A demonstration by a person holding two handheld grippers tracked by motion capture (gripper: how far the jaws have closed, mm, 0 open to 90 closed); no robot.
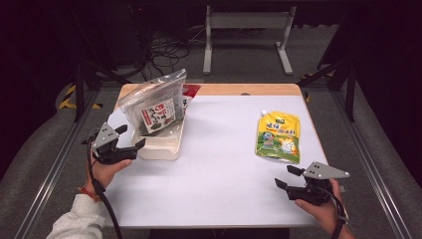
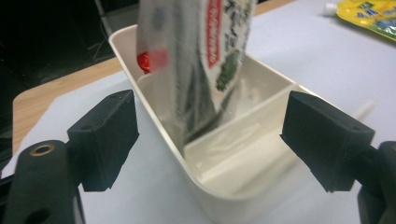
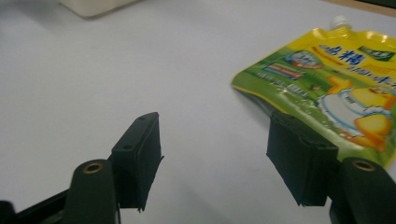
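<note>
White table (image 1: 219, 164) under the high view: the left tool (image 1: 130, 138) sits just beside the cream bin (image 1: 161, 149), in which the seaweed bag (image 1: 154, 107) leans upright; the right tool (image 1: 281, 177) hovers near the yellow spout pouch (image 1: 278, 135).

Left gripper view: jaws released, straddling the bin's near wall, bag (image 2: 205, 60) beyond them, untouched.

Right gripper view: jaws released, pouch (image 3: 336, 79) just ahead-right. Judged soft, floppy, slick; best gripped at its sealed edge.

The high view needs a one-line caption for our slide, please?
Snack bag leaning in white bin, yellow pouch flat on table.
</note>
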